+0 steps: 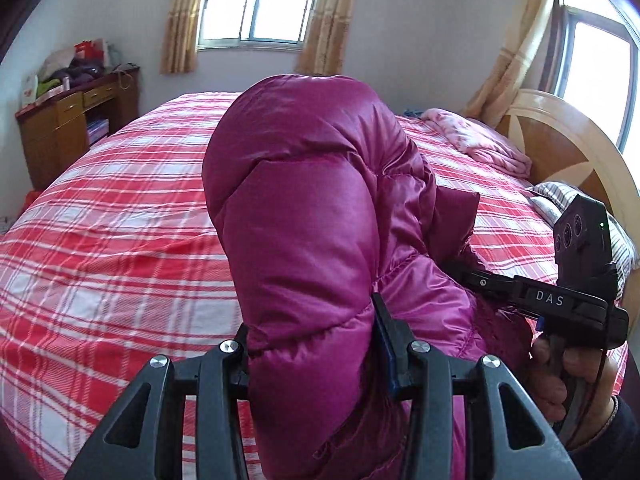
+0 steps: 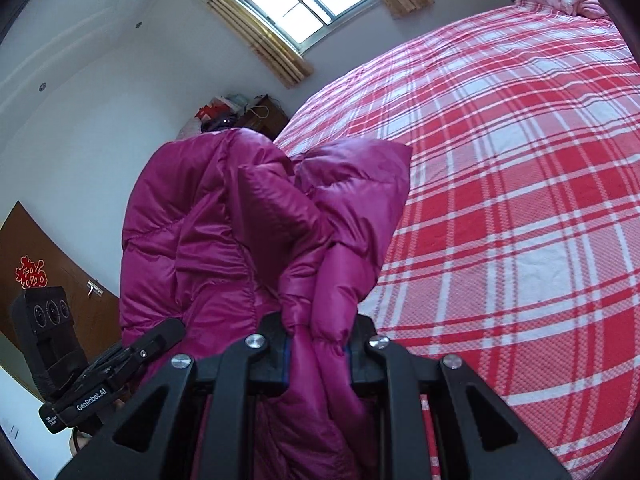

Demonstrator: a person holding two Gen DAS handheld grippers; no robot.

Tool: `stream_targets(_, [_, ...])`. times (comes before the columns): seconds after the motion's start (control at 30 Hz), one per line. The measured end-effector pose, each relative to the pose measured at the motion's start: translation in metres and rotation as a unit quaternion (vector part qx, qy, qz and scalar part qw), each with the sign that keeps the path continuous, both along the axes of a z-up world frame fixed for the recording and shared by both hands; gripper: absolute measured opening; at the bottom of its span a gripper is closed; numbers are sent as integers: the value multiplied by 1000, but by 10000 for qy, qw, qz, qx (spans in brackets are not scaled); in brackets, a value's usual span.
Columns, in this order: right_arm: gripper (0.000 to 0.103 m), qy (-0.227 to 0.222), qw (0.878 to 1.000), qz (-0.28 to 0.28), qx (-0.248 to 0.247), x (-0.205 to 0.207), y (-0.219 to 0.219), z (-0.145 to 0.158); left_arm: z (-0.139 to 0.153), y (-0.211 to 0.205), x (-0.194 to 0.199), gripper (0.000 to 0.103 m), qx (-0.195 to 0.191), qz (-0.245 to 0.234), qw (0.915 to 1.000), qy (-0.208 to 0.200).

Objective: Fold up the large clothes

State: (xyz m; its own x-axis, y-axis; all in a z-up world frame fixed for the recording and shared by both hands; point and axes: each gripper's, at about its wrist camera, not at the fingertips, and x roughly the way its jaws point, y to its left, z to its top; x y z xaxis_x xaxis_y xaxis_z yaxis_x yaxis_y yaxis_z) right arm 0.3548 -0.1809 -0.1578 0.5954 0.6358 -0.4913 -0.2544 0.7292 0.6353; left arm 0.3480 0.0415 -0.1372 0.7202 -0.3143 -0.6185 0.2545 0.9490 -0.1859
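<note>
Above bed (image 1: pixel 120 208), both grippers clamping puffy jacket (image 1: pixel 304 216)

The puffy jacket (image 1: pixel 304 208) is a glossy magenta, quilted in wide bands. Under it the bedspread (image 1: pixel 120 248) is checked in red, pink and white. A crumpled blanket (image 1: pixel 476 140) near the headboard looks pale pink, perhaps with a faint flowered print; it is too small to be sure. The headboard (image 1: pixel 560 140) is cream with brown panels. The curtains (image 1: pixel 180 20) are tan-yellow, the desk (image 1: pixel 68 128) brown wood. Both grippers are black, with blue pads (image 2: pixel 285 356).
</note>
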Motion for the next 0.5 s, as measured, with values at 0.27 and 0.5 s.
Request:
stream_targets(0.27, [21, 103, 9993, 371, -41, 26, 47, -8, -5, 35, -2, 44, 2, 411, 9992, 28])
stream_targets(0.5, [21, 134, 9980, 601, -131, 45, 78, -13, -11, 63, 2, 44, -38, 655, 9978, 58])
